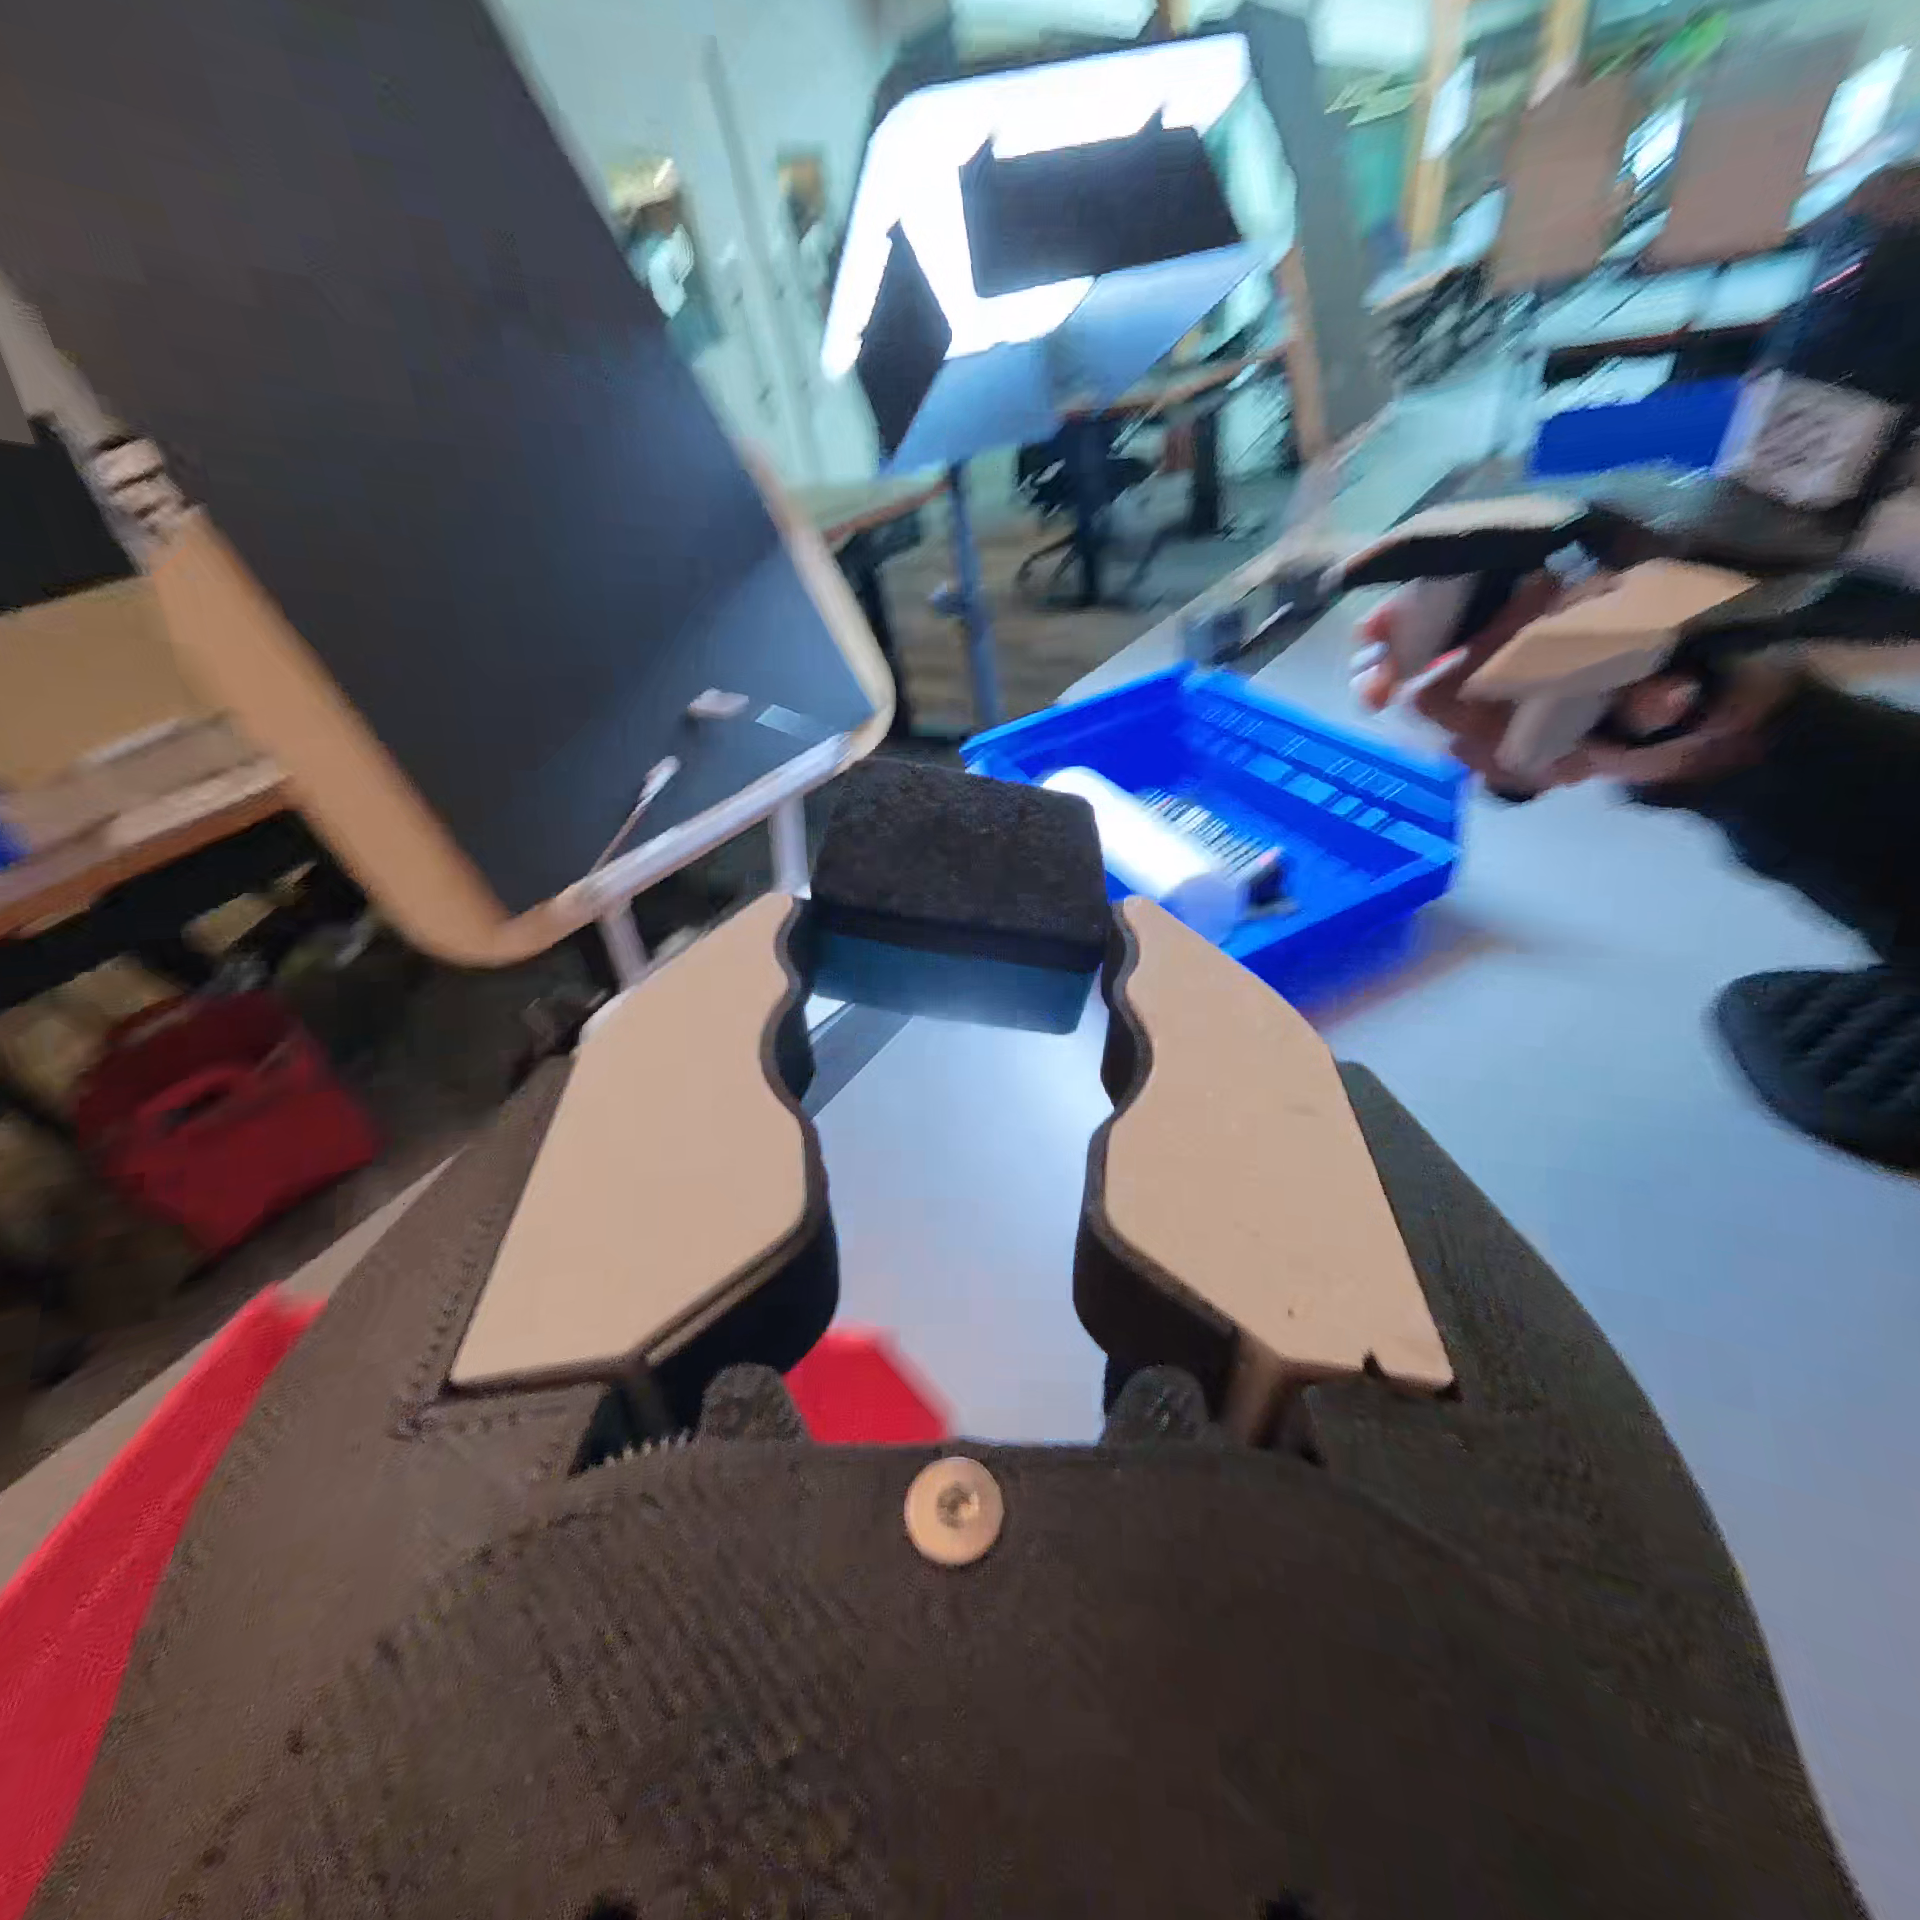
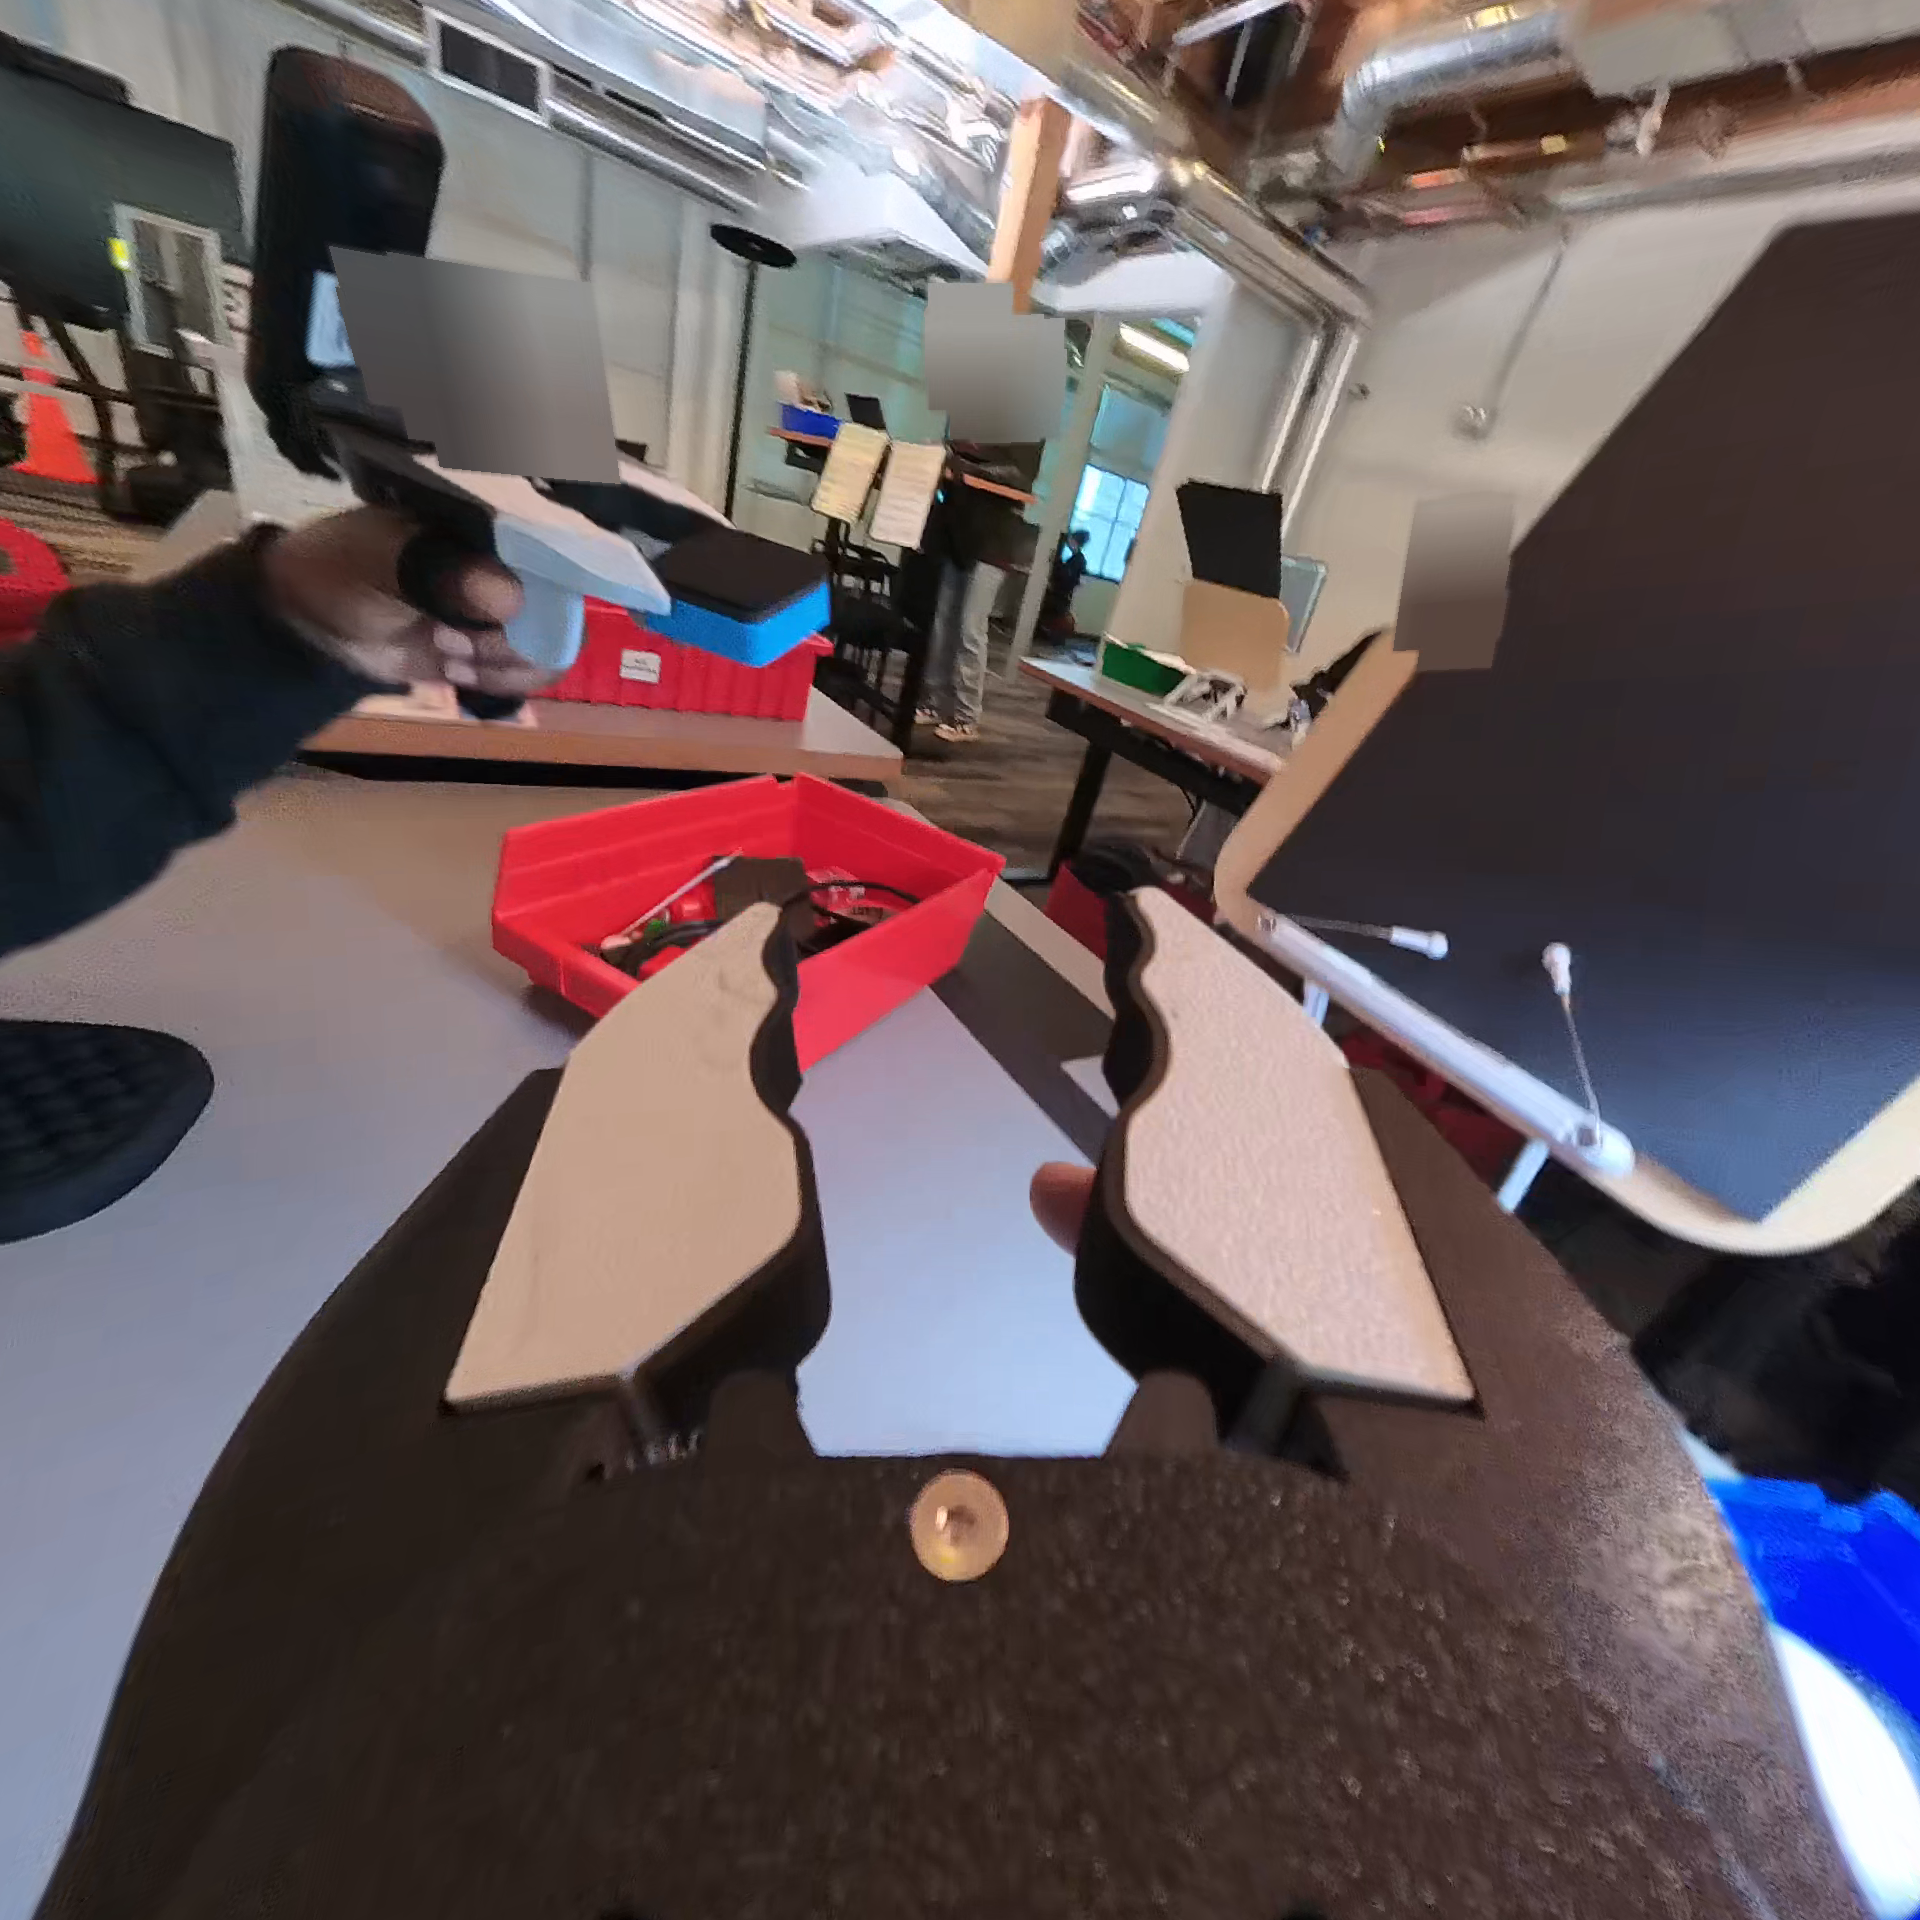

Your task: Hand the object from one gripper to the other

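A grey desk [image 2: 312,1039] in a busy workshop carries the scene. Above it, the sponge [image 1: 956,873], blue with a black scouring top, sits clamped between the fingertips of the left gripper [image 1: 954,940], lifted clear of the desk; the right wrist view shows it held out level in the air. The right gripper [image 2: 951,935] is well apart from it, its fingers spread wide with nothing between them. A blue tray [image 1: 1351,831] with a white roll inside lies toward the desk's far edge beyond the sponge, and a red tray [image 2: 894,945] of small parts and wires sits near the other far edge. A black board [image 2: 1662,779] leans just beyond the desk's edge.
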`<action>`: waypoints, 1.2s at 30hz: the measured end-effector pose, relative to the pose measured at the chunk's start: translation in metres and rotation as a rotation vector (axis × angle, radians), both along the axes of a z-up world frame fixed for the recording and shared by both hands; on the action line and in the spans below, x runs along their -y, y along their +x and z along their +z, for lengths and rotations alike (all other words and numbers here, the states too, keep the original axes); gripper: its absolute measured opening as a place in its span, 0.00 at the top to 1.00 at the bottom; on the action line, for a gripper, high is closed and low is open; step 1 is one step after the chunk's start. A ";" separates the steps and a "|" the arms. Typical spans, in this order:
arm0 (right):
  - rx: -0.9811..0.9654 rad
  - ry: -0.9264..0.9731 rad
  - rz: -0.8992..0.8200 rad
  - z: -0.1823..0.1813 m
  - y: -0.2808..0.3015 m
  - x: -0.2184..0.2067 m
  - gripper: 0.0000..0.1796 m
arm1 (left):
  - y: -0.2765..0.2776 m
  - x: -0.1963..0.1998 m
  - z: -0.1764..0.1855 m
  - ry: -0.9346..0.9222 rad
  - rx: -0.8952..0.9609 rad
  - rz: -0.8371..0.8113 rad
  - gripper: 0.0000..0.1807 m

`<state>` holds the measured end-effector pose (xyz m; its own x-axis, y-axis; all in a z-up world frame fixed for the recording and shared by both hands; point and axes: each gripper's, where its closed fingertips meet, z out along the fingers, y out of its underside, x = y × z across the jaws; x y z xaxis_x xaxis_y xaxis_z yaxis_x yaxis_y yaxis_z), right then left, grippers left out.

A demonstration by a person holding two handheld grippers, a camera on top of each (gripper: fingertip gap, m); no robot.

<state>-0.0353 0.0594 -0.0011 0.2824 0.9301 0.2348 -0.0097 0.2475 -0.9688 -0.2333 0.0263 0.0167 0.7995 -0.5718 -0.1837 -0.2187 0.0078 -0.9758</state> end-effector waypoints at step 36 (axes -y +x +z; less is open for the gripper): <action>0.017 -0.204 -0.113 -0.126 0.072 0.009 0.72 | -0.192 -0.023 -0.163 -0.994 -1.014 0.185 0.66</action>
